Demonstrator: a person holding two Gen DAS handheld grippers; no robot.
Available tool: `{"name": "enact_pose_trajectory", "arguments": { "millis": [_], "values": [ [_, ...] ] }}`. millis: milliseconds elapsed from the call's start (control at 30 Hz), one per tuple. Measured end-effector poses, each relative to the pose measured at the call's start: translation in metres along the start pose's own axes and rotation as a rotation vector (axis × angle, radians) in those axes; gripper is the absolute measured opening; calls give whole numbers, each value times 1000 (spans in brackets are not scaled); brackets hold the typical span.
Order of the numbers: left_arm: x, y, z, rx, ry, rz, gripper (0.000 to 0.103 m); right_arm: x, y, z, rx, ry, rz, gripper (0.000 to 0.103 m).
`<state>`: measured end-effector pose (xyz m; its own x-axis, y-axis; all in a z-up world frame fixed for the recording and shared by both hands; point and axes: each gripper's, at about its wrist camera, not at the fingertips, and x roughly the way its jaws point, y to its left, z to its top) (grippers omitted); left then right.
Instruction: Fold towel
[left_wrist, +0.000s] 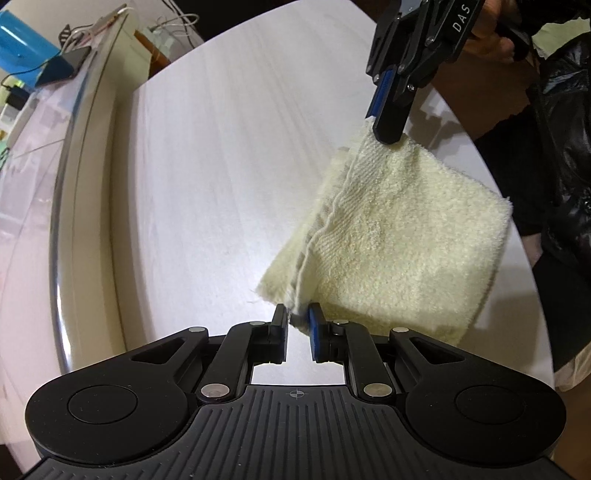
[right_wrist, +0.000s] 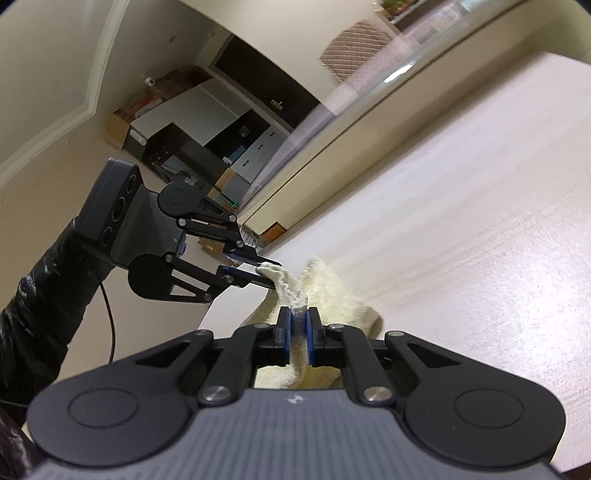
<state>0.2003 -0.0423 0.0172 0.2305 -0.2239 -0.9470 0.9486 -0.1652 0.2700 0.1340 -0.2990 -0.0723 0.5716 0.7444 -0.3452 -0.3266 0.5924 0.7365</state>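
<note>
Pale worktop (left_wrist: 207, 166) lay beneath the folded towel (left_wrist: 399, 236); left tool (left_wrist: 298, 323) and right tool (right_wrist: 299, 325) each pinched a corner; cabinets (right_wrist: 255, 155) stood behind.

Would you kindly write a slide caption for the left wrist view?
Both grippers, left and right, pinch corners of a folded cream towel above the white table.

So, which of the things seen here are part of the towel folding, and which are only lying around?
Part of the job:
- pale yellow towel, already doubled over
- left gripper, pinching one towel corner
- right gripper, pinching another corner
- white table under the towel

Only lying around:
- blue box and cables past the table edge
- cardboard boxes by the far wall
</note>
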Motion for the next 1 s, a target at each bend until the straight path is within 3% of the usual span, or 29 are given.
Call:
{"name": "enact_pose_trajectory", "arguments": {
  "millis": [300,533,633,700,767,1000],
  "values": [
    [10,11,-6,-22,0,1,15,-1,-6,-6,17,9,-36,9],
    [11,15,-15,-60,-5,23,22,-6,4,-9,-40,-10,-108,22],
    [10,18,-21,-100,-19,29,25,-12,13,-13,-95,-25,-155,27],
    [8,20,-27,-142,-36,44,32,-19,16,-15,-122,-42,-172,28],
    [5,21,-35,-187,-56,52,34,-18,26,-13,-152,-53,-184,40],
    [-28,10,-74,-375,-89,142,39,-16,69,-21,-351,-18,-179,53]
  ]
}}
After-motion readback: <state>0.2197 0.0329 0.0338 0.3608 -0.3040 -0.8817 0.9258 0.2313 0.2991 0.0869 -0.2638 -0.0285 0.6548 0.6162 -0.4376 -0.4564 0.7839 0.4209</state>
